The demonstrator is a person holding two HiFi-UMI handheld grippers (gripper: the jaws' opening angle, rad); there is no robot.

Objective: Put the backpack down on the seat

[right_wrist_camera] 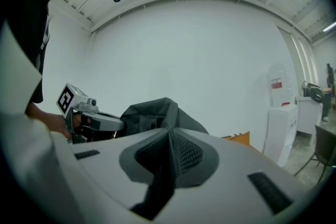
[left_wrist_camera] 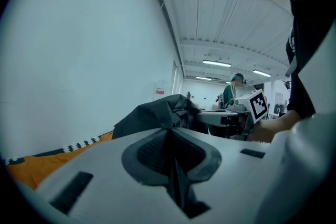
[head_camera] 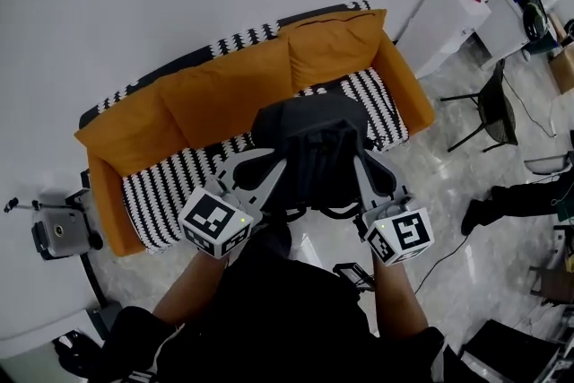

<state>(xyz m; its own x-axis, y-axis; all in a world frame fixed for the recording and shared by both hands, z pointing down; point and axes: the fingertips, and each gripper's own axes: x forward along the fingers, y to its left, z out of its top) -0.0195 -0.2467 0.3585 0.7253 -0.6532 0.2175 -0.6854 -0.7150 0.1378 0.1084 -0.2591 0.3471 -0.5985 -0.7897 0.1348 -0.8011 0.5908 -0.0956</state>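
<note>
A dark grey backpack (head_camera: 309,143) hangs in the air just above the sofa's black-and-white zigzag seat (head_camera: 175,184). My left gripper (head_camera: 266,168) is shut on a strap at the pack's left side. My right gripper (head_camera: 366,164) is shut on a strap at its right side. In the left gripper view the jaws (left_wrist_camera: 172,165) pinch dark webbing, with the backpack (left_wrist_camera: 155,113) bulging beyond them. The right gripper view shows the same: a strap clamped in the gripper (right_wrist_camera: 167,162) and the backpack (right_wrist_camera: 152,113) behind. The pack's underside is hidden.
The orange sofa (head_camera: 224,85) with back cushions stands against a white wall. A black folding chair (head_camera: 489,108) and white cabinets (head_camera: 448,13) stand to the right. A grey device on a stand (head_camera: 58,233) is at the left. Another person's foot (head_camera: 484,213) shows at right.
</note>
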